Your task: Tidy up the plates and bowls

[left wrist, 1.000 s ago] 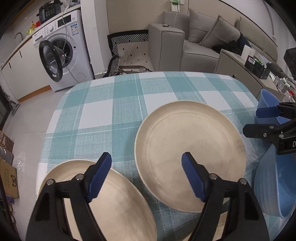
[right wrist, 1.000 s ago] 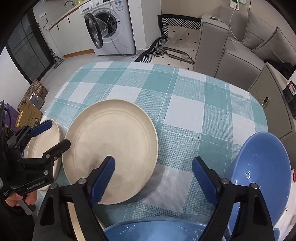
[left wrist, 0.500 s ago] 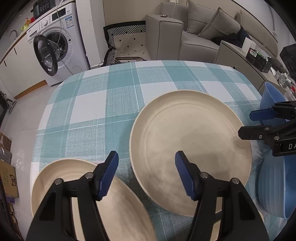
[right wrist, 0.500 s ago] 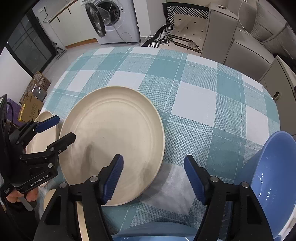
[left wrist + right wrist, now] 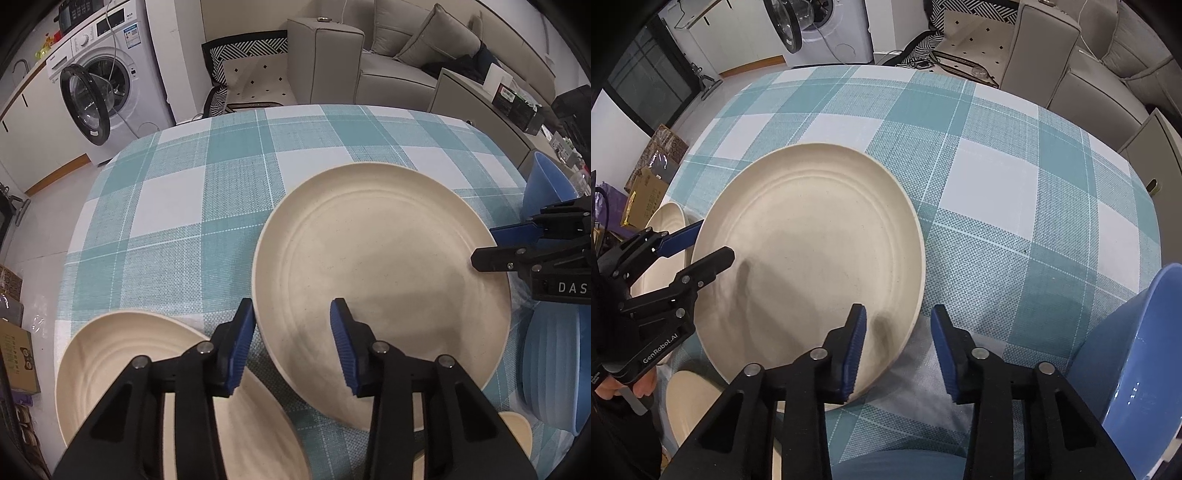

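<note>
The table (image 5: 236,192) with its teal and white checked cloth fills most of both views. On it, in the middle of each frame, lies the large cream plate (image 5: 384,280), flat on the cloth. A second cream plate (image 5: 122,362) lies at the lower left of the left wrist view, near the large one but apart from it. A blue bowl (image 5: 1137,354) stands at the right edge of the right wrist view, and another blue bowl (image 5: 554,362) shows at the lower right of the left wrist view.

The left gripper (image 5: 291,345) straddles the near left rim of the large plate: one blue pad is outside the rim, the other is over the plate's inside. Its jaws have just been closing, with the rim between them, but a gap still shows and the pads do not press on the plate. The right gripper (image 5: 899,350) stands at the opposite rim in the same way, one pad over the plate and one over the cloth. Its jaws have also just been closing and they are not yet on the rim.

Compared with a second ago, both pairs of jaws are much narrower. I judge that both hands prepare to lift this plate together, probably to stack it. The grips must finish closing first; a thin rim may slip.
</note>
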The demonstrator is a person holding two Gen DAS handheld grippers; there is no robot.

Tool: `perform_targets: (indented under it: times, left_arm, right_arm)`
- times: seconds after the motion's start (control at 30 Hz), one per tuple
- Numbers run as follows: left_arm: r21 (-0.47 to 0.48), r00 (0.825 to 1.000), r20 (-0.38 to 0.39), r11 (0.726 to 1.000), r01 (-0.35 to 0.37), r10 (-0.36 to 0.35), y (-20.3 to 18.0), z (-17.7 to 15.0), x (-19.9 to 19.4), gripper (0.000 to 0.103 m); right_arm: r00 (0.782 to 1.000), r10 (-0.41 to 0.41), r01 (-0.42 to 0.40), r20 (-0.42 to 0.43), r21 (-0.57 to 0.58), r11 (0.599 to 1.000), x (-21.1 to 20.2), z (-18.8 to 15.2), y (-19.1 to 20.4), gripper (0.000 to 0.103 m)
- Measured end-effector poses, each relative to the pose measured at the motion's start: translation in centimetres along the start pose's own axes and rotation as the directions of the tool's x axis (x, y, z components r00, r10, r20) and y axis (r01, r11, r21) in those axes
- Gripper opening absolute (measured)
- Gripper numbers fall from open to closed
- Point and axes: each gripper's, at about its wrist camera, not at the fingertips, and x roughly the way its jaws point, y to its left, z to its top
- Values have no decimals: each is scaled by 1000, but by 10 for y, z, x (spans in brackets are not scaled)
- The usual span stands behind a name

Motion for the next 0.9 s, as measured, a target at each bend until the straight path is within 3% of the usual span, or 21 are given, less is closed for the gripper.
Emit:
perform_targets:
  times: [0.07, 0.27, 0.9]
  left_arm:
    - [0, 1000, -3, 1000, -4, 4, 1, 0, 0, 37]
    - [-2, 1000, 7, 1000, -20, 20, 1, -1, 0, 32]
    - [-35, 1000, 22, 999, -11, 12, 2, 4, 1, 25]
  right_arm:
    - [1000, -1, 1, 3, -7, 1000, 0, 0, 2, 27]
    - [999, -41, 41, 23, -8, 999, 0, 0, 4, 22]
    - [994, -71, 70, 85, 8, 997, -9, 6, -5, 17]
